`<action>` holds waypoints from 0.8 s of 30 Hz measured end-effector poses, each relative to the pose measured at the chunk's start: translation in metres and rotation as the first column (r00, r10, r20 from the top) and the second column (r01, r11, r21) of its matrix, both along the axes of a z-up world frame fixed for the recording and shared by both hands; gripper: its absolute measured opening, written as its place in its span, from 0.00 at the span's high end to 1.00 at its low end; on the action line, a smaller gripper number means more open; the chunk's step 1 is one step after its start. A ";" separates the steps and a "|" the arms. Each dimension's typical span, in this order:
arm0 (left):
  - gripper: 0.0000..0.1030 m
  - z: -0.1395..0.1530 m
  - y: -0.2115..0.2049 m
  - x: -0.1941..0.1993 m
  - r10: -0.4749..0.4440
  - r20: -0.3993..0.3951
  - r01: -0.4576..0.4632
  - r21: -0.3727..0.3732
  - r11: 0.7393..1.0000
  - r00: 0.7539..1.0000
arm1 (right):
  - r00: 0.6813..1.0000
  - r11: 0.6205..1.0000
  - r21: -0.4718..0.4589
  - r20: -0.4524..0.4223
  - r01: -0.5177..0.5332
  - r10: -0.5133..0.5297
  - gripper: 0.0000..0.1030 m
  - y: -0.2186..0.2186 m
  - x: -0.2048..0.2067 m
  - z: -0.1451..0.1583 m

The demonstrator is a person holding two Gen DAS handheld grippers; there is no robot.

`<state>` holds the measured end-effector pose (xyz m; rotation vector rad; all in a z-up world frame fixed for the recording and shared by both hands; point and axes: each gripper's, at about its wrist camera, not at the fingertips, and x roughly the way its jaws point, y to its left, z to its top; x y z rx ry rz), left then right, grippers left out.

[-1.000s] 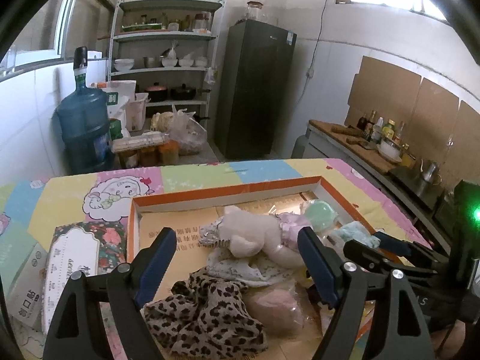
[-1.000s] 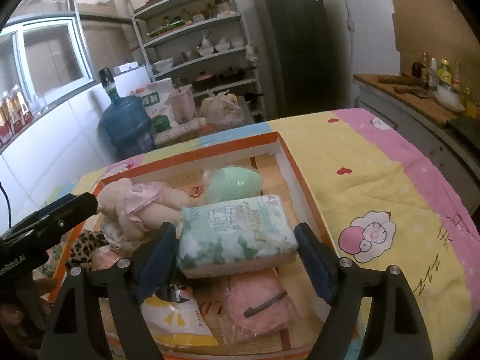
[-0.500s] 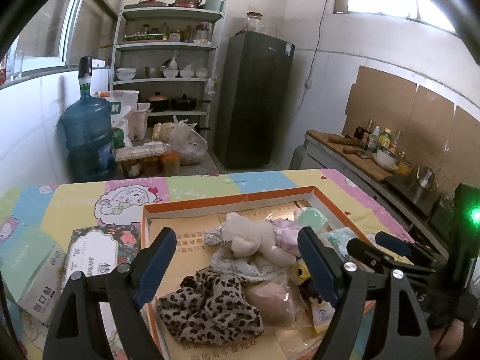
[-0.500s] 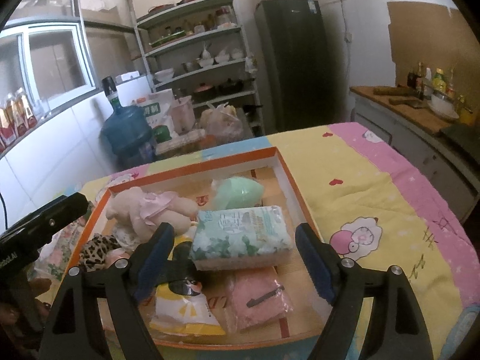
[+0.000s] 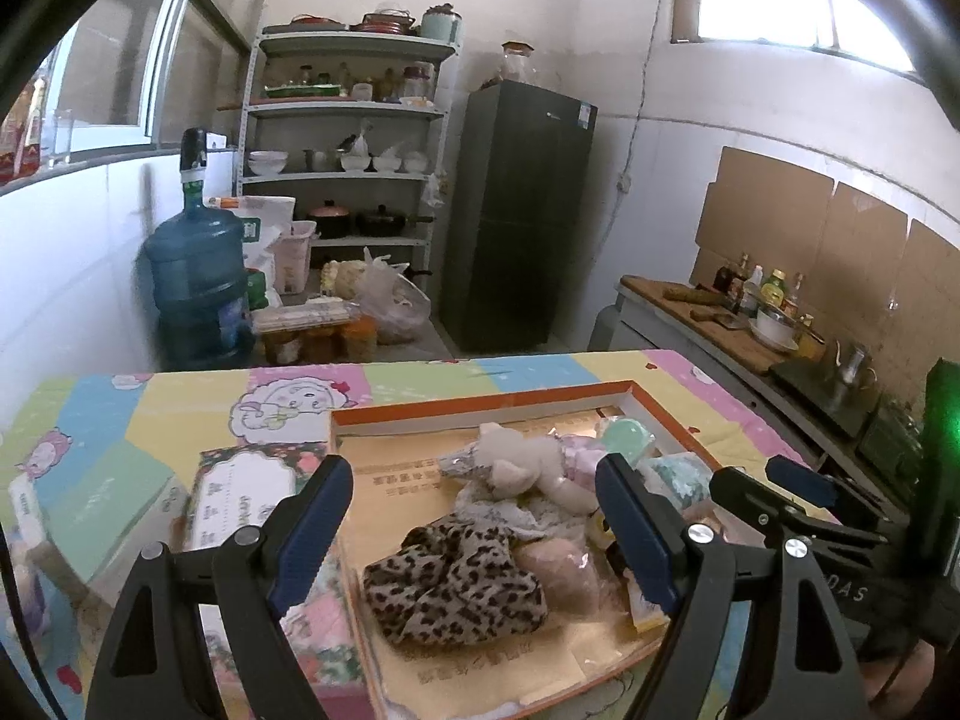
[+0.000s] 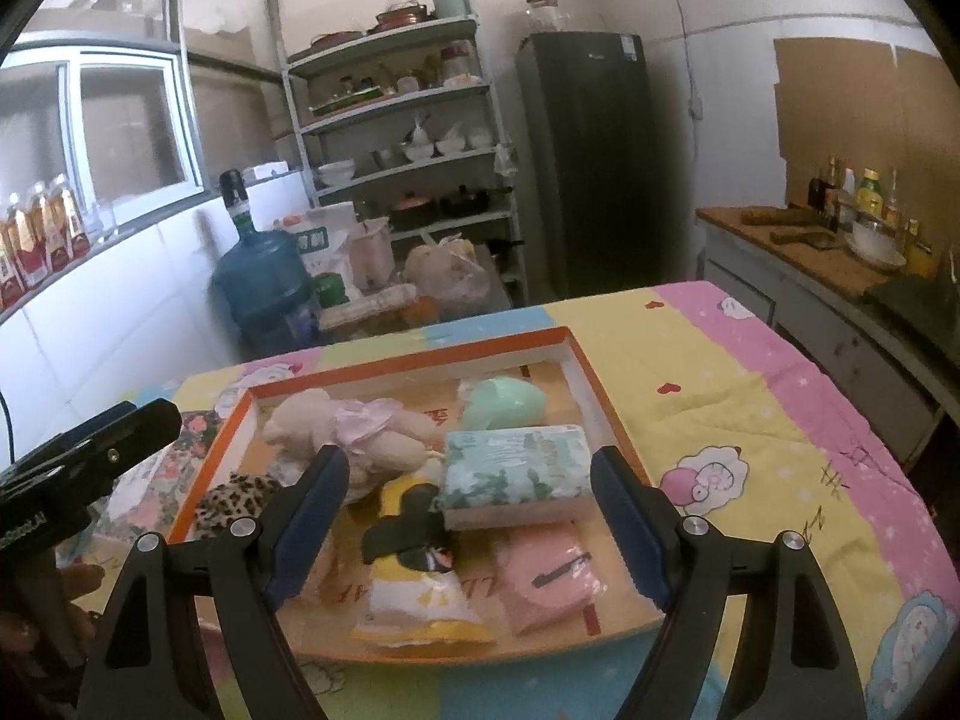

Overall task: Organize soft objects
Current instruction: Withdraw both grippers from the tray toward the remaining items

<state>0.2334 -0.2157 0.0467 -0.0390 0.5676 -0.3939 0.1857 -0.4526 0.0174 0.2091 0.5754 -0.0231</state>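
- The left claw [image 5: 474,516] is spread wide and holds nothing. It hangs above the near part of the box.
- The right claw [image 6: 468,510] is spread wide too, and it is empty.
- A flat box [image 6: 414,367] with an orange rim sits on the worktop [image 6: 720,384], which has a bright cartoon cloth on it.
- The soft things are all inside the box.
- A teddy bear [image 6: 354,426] in a pink dress lies near the back.
- A green egg-shaped toy [image 6: 504,405] is beside the bear.
- A pack of tissues [image 6: 516,471] lies in front of the green toy.
- A pink pouch [image 6: 552,576] and a yellow packet [image 6: 420,594] lie at the front.
- A leopard-print cloth [image 5: 456,591] lies bunched up on the left side of the box.
- A flowery box [image 5: 246,492] sits on the worktop just left of the flat box.
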 end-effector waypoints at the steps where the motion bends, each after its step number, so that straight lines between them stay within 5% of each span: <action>1: 0.20 0.001 0.003 -0.003 0.004 0.002 -0.004 0.001 1.000 1.000 | 1.000 1.000 -0.005 0.004 0.001 -0.001 0.19 0.003 -0.002 0.002; 24: 0.20 0.018 0.083 -0.064 0.089 0.073 -0.089 0.000 0.996 0.993 | 0.998 0.999 -0.040 0.059 0.018 -0.015 0.18 0.092 -0.046 0.022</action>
